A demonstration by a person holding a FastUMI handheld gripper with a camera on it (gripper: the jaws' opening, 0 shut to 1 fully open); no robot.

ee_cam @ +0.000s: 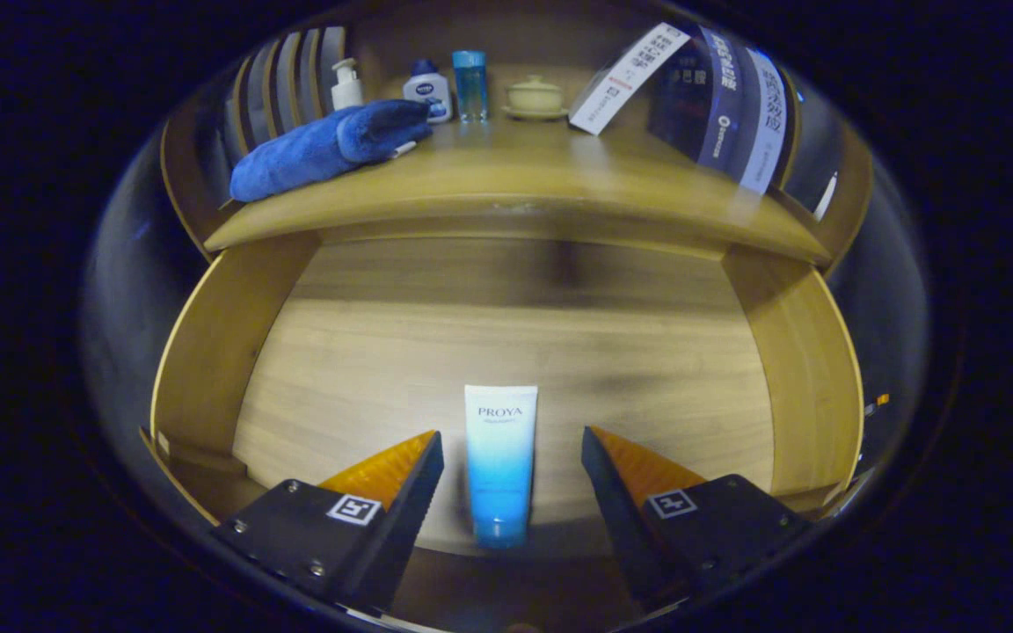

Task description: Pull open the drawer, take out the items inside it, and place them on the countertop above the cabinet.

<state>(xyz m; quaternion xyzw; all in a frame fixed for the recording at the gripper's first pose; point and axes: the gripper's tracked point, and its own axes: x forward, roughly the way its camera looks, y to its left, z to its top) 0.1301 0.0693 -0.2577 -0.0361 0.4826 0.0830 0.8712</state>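
Blue-and-white tube point(499, 462) lies on the open drawer point(207, 352) floor between the spread, empty fingers of the gripper point(512, 457), its cap toward 6 o'clock. Best lower straight, close across its middle, then lift toward the tabletop point(542, 189) at 12 o'clock.

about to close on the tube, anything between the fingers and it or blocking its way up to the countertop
Nothing visible. The tube lies alone in the open drawer between the open gripper fingers. The countertop has bare space beside the blue towel.

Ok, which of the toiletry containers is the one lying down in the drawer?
The blue-and-white tube, flat on the drawer floor between the open gripper fingers. The other bottles stand upright on the countertop.
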